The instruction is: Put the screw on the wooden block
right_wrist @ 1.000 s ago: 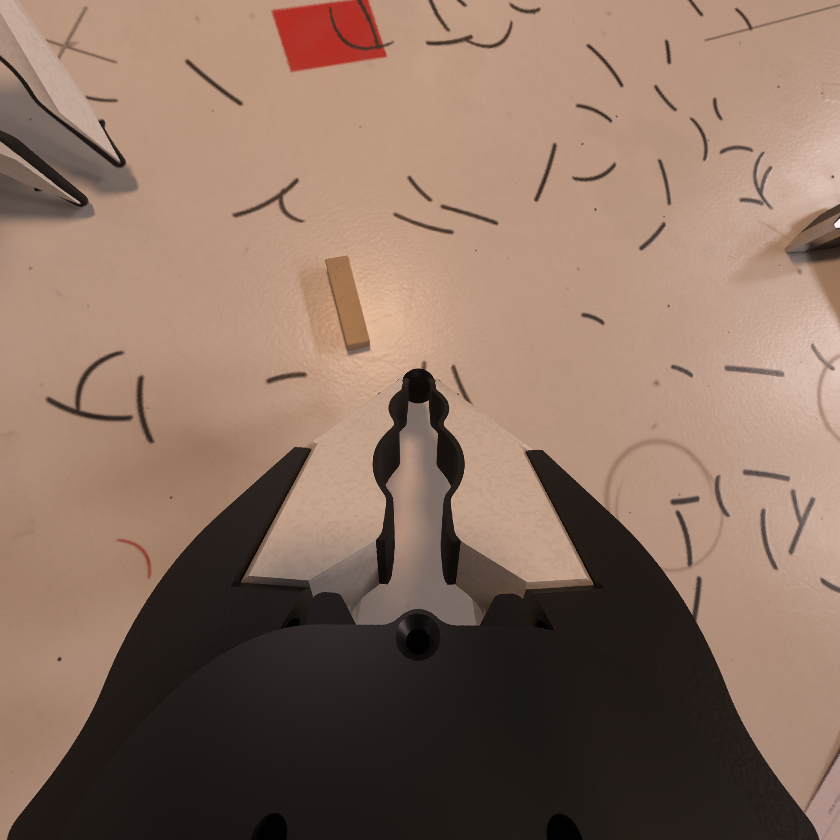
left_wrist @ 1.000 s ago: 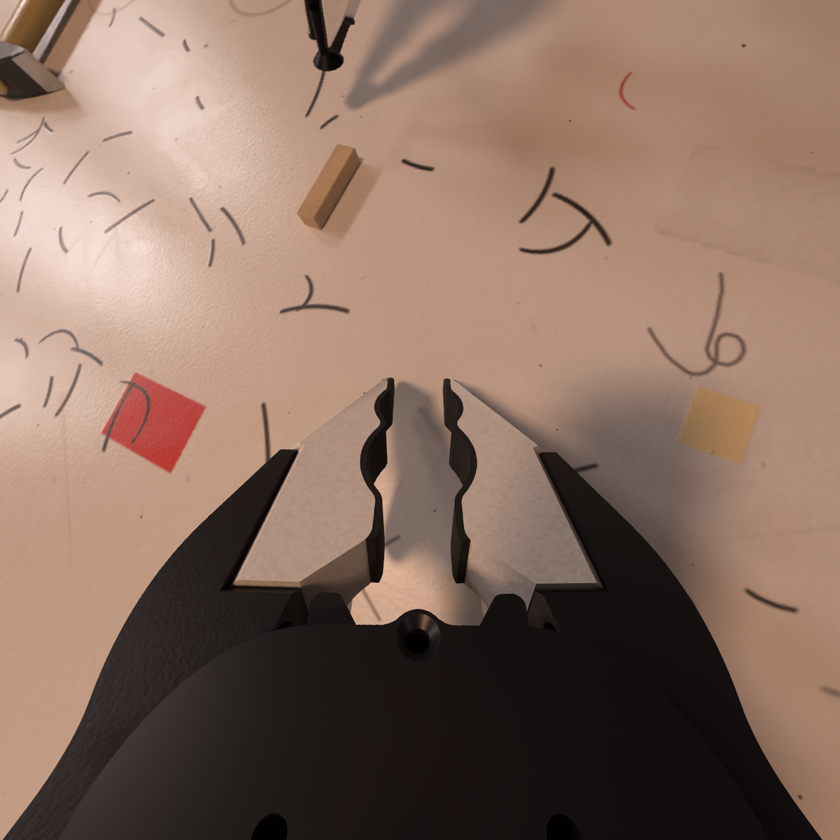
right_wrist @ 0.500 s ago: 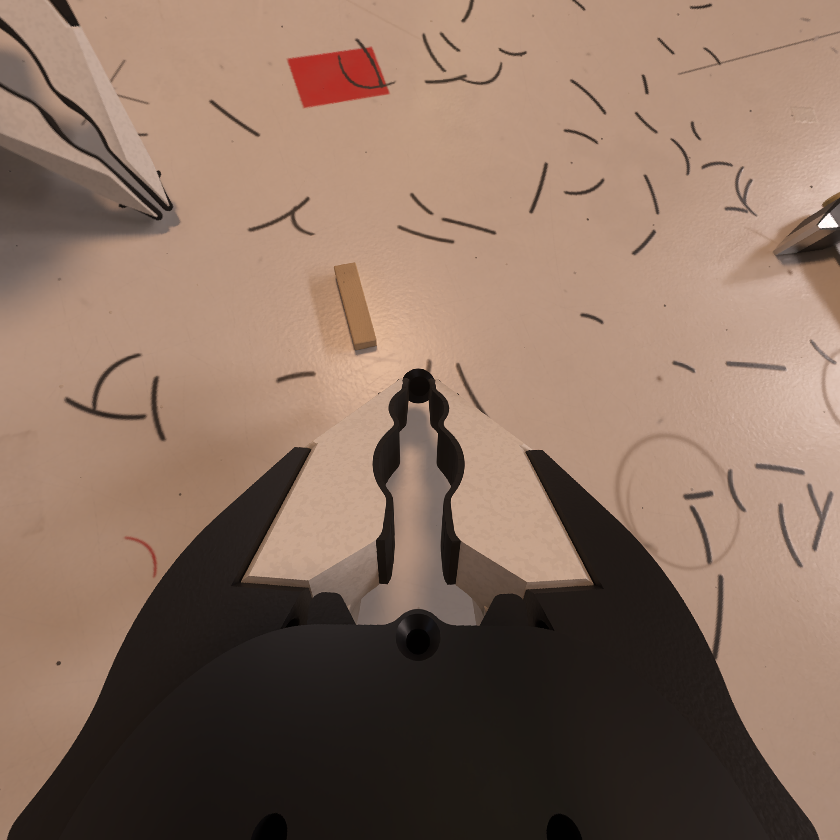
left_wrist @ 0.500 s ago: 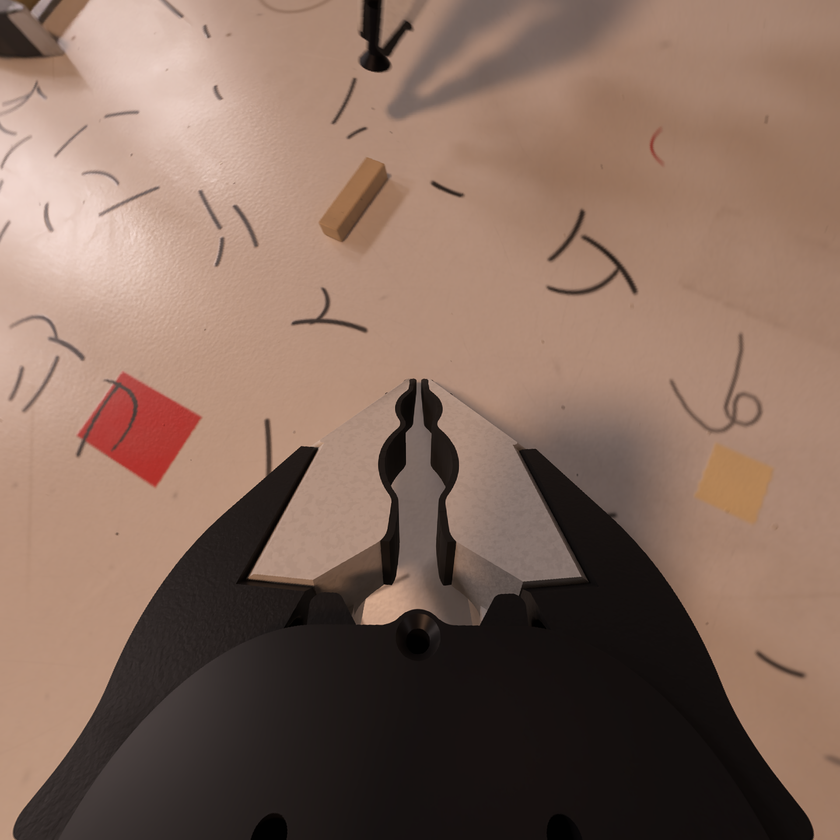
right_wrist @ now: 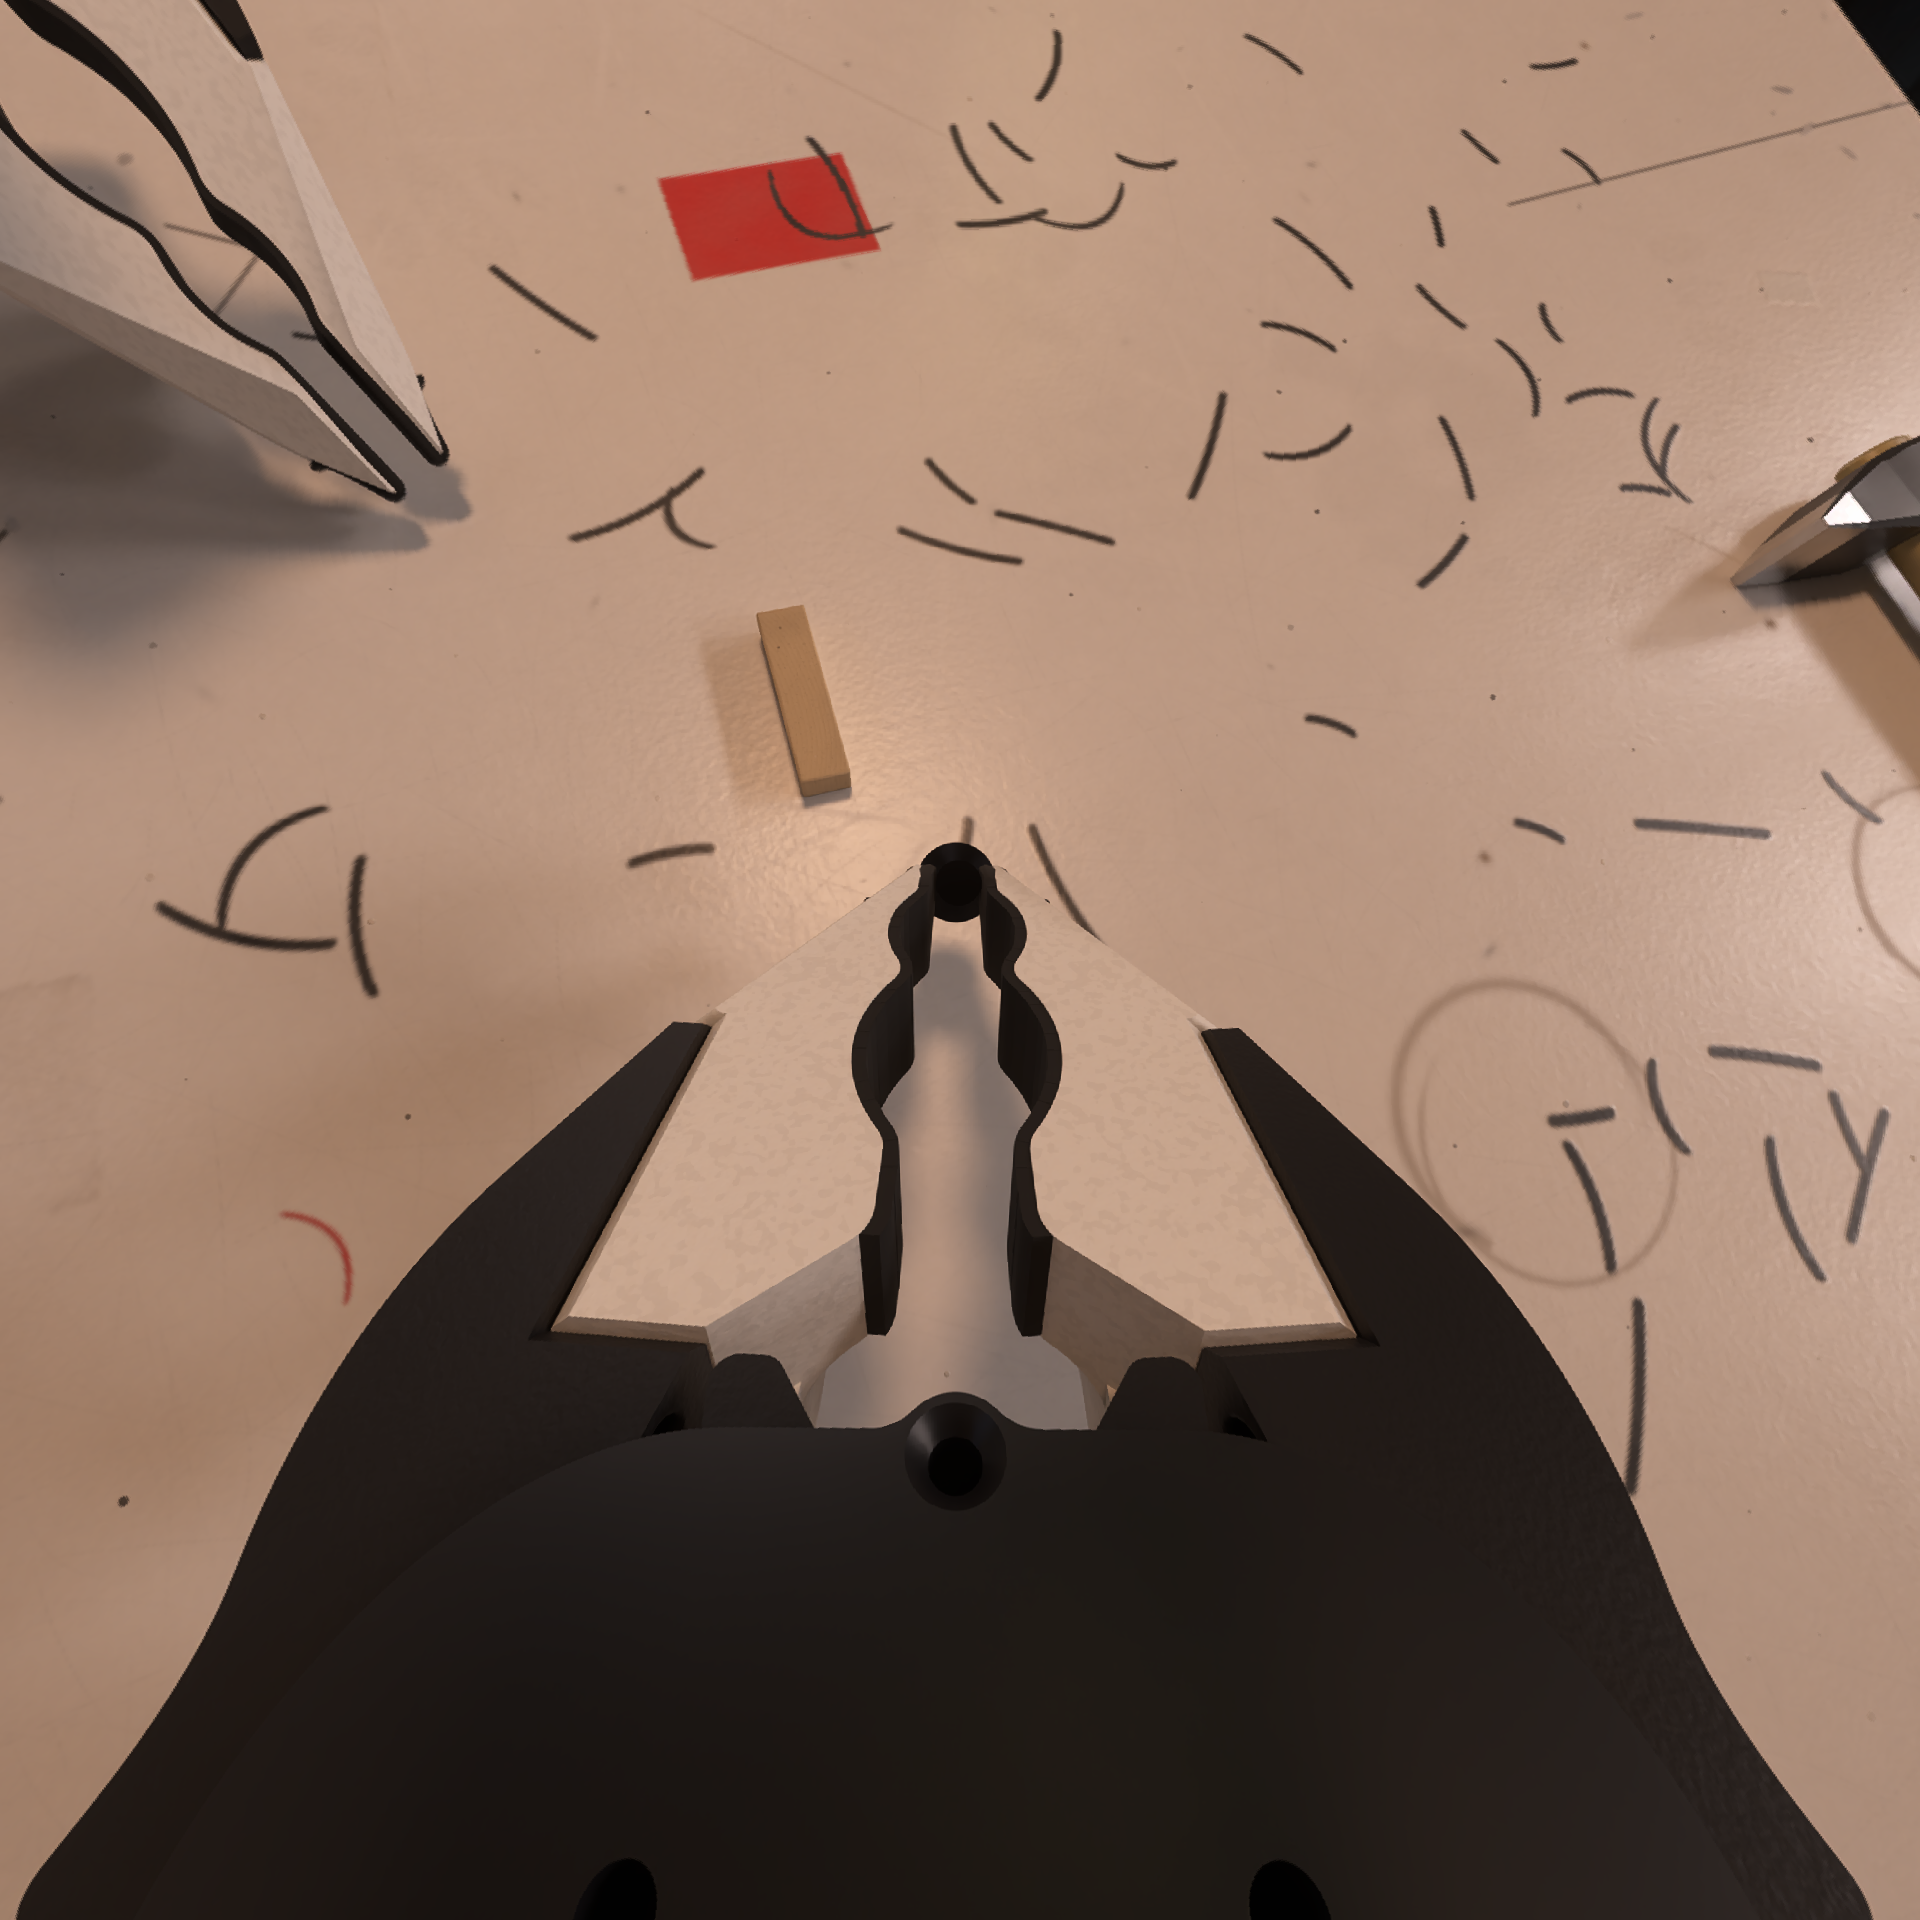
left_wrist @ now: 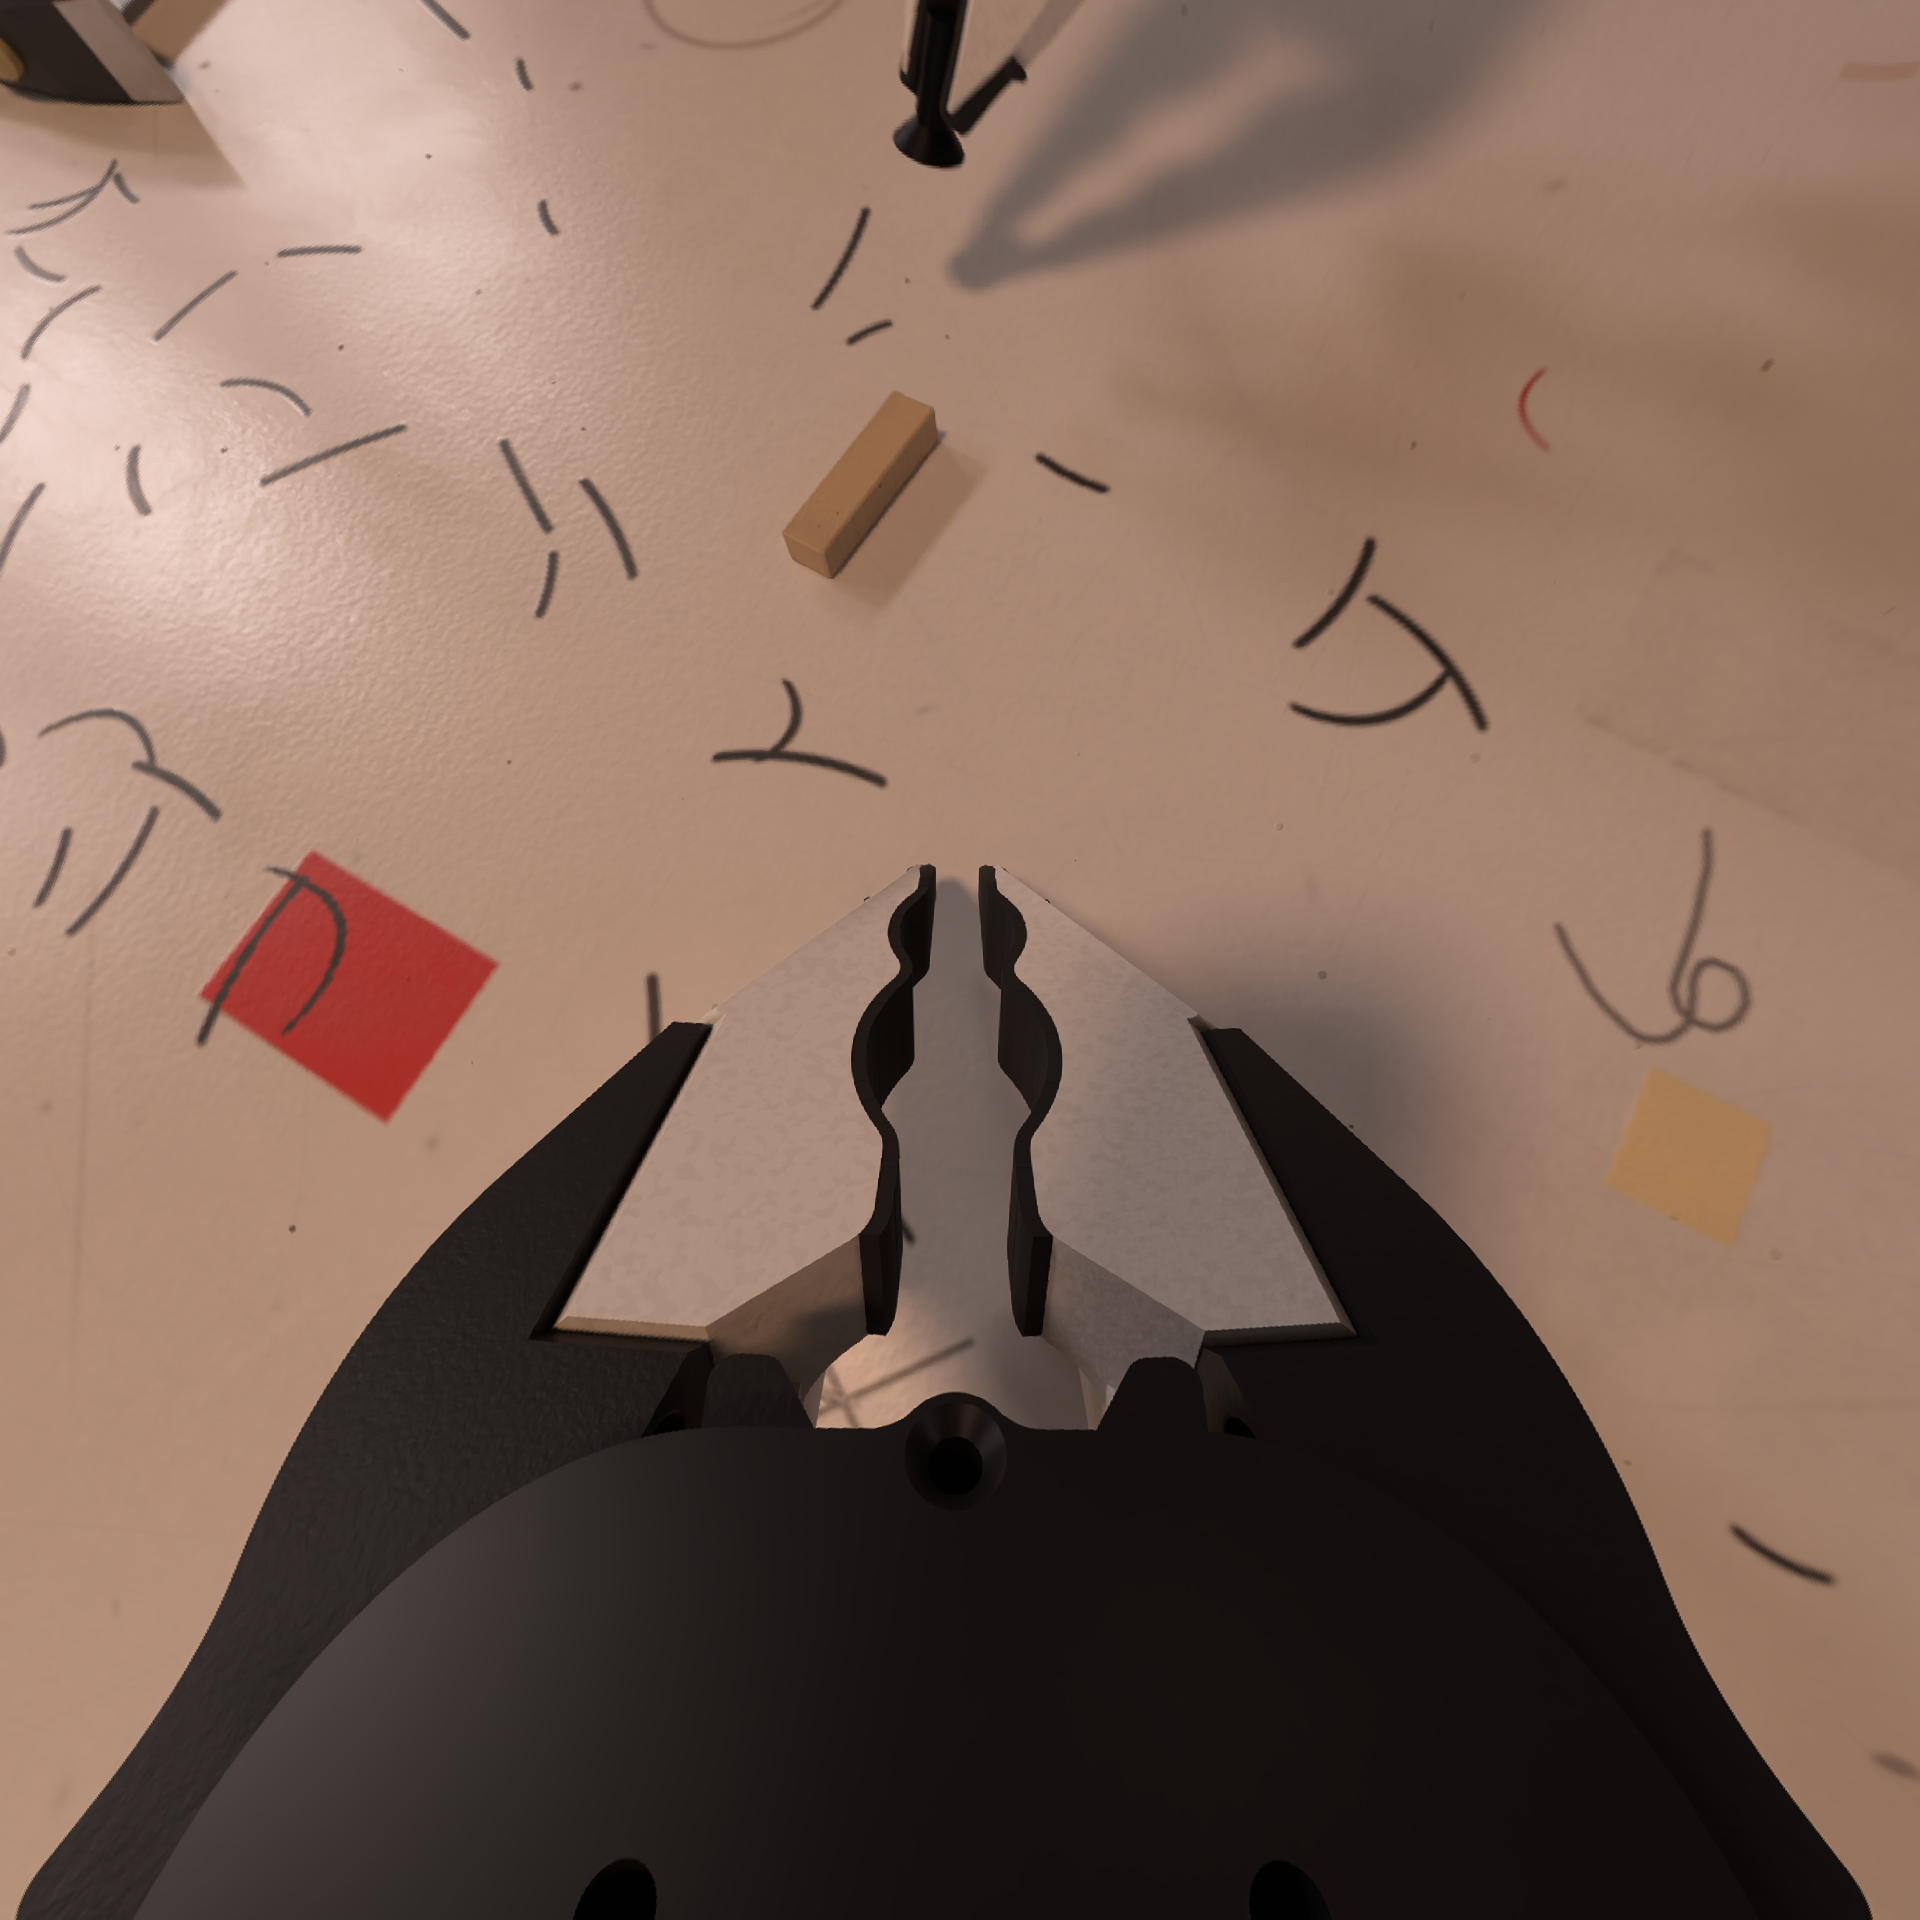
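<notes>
A beige table (left_wrist: 1143, 727), scribbled with dark pen strokes and bearing a red square (left_wrist: 348, 982) and a yellow square (left_wrist: 1685, 1153), carries no container, only loose things. The left gripper (left_wrist: 956, 878) hovers above it with its jaws a narrow slit apart and nothing between them, while the right gripper (right_wrist: 956, 883) has its tips closed on the black screw (right_wrist: 954, 878), held head down off the table. The block (right_wrist: 802, 701) lies flat and bare just ahead and left of the screw, apart from it, and a metal tool (right_wrist: 1839, 530) lies at the table's far right edge.
</notes>
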Motion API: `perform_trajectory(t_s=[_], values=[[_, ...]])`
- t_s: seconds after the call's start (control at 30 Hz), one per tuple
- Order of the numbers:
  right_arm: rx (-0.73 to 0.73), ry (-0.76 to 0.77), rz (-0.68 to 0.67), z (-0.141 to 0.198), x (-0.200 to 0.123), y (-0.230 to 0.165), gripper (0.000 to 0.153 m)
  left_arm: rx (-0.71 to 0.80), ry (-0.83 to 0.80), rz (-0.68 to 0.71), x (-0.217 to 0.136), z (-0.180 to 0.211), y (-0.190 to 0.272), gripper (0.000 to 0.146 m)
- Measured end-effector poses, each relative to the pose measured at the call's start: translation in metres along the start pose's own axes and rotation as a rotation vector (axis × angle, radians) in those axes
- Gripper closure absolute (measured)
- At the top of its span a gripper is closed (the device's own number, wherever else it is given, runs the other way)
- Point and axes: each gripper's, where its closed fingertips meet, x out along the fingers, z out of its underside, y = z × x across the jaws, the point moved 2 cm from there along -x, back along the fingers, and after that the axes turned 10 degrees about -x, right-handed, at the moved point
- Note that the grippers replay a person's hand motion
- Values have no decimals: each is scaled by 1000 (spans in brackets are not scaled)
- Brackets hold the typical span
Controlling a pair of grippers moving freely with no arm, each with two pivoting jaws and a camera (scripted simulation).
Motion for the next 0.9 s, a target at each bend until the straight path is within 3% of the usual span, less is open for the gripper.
perform_trajectory(t_s=[0.27,0.4,0.73,0.9], values=[[-5,7,3,0,-2,-1,145,78,-38,-43,11,-1,-1,139],[-8,10,1,0,-2,-1,145,15,-32,-15,11,-3,-3,140],[-10,29,-5,-2,-3,-2,145,-416,43,255,1,-15,-6,141],[-14,30,-7,-2,-4,-3,145,-570,7,266,0,-12,-22,141]])
